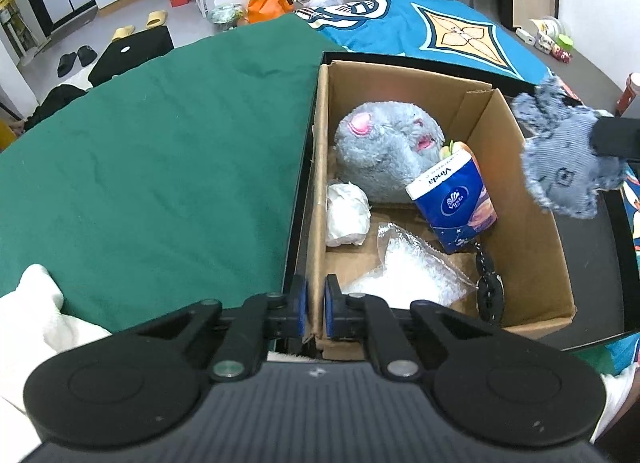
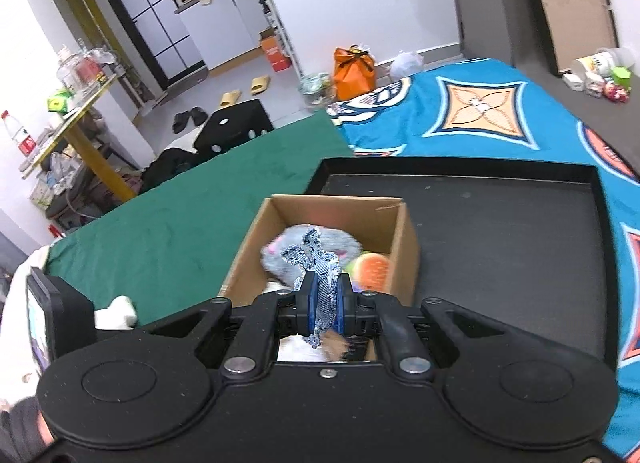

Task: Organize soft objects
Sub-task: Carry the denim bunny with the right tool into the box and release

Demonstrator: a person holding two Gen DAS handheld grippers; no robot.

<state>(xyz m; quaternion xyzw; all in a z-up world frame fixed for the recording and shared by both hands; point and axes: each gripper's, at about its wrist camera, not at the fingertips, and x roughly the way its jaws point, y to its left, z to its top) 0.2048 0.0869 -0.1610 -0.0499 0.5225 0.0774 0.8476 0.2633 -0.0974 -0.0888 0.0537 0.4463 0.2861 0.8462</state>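
Matt cardboard box (image 1: 520, 223) – fuzzy plush (image 1: 384, 143)

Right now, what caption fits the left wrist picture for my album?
Left claw pinches the cardboard box wall while the right claw carries a denim toy over.

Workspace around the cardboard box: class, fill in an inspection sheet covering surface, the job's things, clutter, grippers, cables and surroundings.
Surface: green cloth beside a blue patterned cover; a black tray lies on them.
Job's things: cardboard box in the tray holds a grey plush, tissue pack, white wad and clear bag.
Clutter: a black chain piece in the box.
Grippers: left gripper shut on the box's near wall; right gripper shut on a denim toy.
Cables: nothing seen.
Surroundings: orange bag, slippers on the floor.
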